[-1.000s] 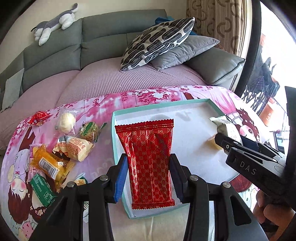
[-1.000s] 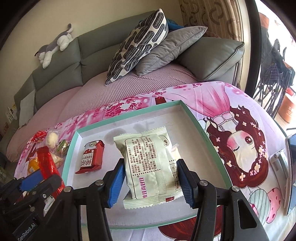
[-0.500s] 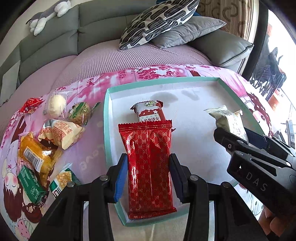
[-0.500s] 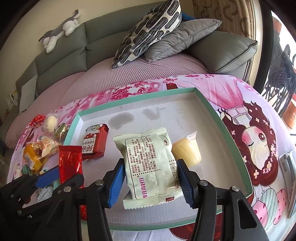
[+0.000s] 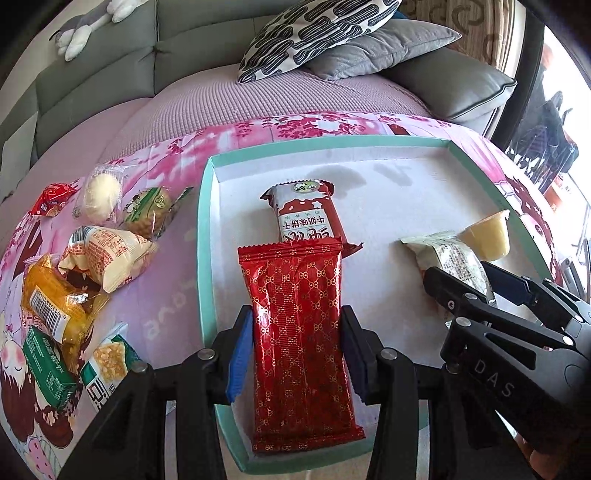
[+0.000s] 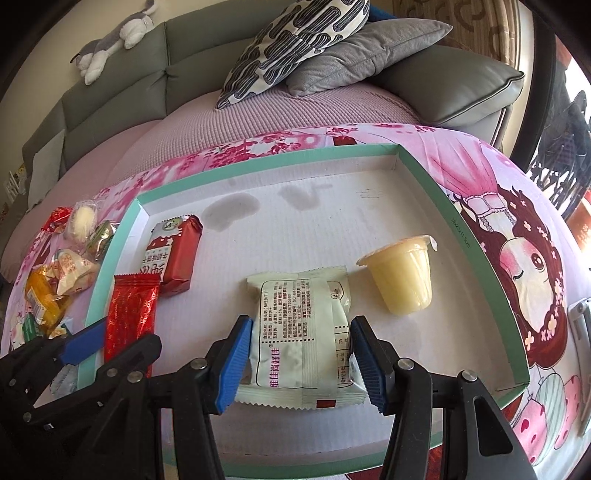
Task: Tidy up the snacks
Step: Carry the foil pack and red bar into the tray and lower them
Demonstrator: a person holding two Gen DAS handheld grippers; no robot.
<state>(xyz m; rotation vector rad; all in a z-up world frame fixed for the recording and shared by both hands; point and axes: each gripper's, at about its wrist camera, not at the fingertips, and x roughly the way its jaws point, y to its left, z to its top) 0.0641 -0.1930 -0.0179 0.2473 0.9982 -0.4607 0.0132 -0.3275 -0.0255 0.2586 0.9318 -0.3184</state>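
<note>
My left gripper (image 5: 295, 350) is shut on a long red patterned snack packet (image 5: 295, 317), held over the left front of the shallow teal-rimmed tray (image 5: 207, 236). My right gripper (image 6: 301, 363) is shut on a pale green snack packet (image 6: 303, 332), low over the tray floor (image 6: 295, 229). In the tray lie a red-and-white biscuit packet (image 5: 306, 218) and a yellow jelly cup (image 6: 402, 277). The right gripper also shows in the left wrist view (image 5: 476, 284), and the left gripper in the right wrist view (image 6: 107, 343).
Several loose snacks (image 5: 74, 266) lie on the pink cartoon cloth left of the tray. A grey sofa (image 5: 110, 74) with pillows (image 5: 314, 33) stands behind. A metal object (image 6: 581, 317) lies at the cloth's right edge.
Both grippers have moved down and forward over the tray with their packets. The green packet now sits low by the jelly cup, and the red packet is near the biscuit packet.
</note>
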